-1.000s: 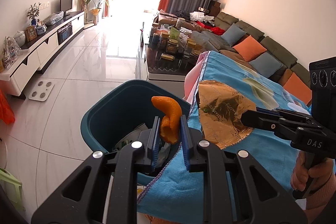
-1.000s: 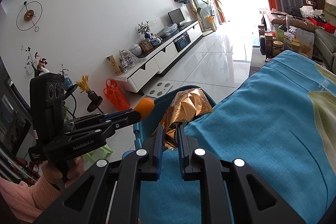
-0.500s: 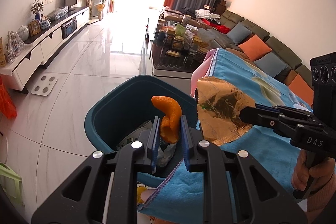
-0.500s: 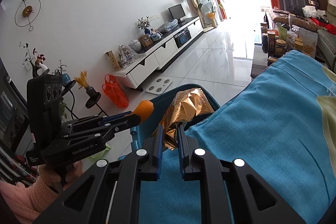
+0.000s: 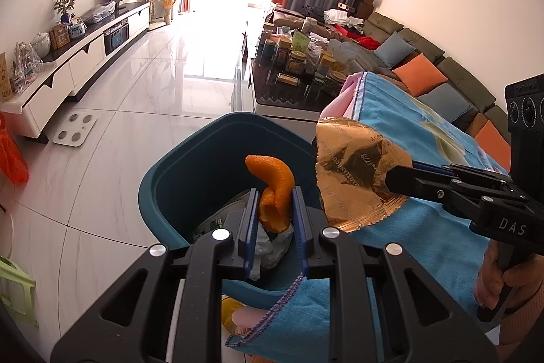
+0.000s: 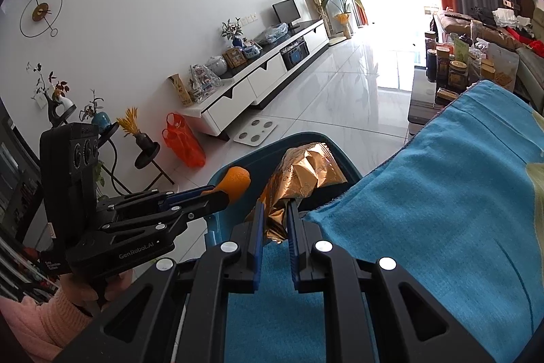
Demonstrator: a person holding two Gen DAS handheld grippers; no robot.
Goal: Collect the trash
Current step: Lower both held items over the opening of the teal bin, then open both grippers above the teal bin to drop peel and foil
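My left gripper [image 5: 272, 203] is shut on an orange peel [image 5: 273, 189] and holds it over the open teal trash bin [image 5: 176, 169], which has some paper and wrappers inside. My right gripper [image 6: 274, 210] is shut on a crumpled gold foil wrapper [image 6: 302, 172] at the bin's [image 6: 346, 165] right rim, beside the blue cloth-covered table [image 6: 442, 210]. The wrapper [image 5: 353, 172] and the right gripper [image 5: 401, 174] show in the left wrist view. The left gripper [image 6: 224, 191] and peel [image 6: 236, 179] show in the right wrist view.
A low table with jars [image 5: 299, 67] stands behind the bin. A sofa with cushions [image 5: 442, 80] runs along the right wall. A white TV cabinet [image 5: 81, 56] lines the left wall, with a scale [image 5: 74, 130] and orange bag [image 6: 183, 145] on the floor.
Both grippers have moved forward toward the bin with their loads. The peel now hangs over the bin's opening and the wrapper sits closer to its rim.
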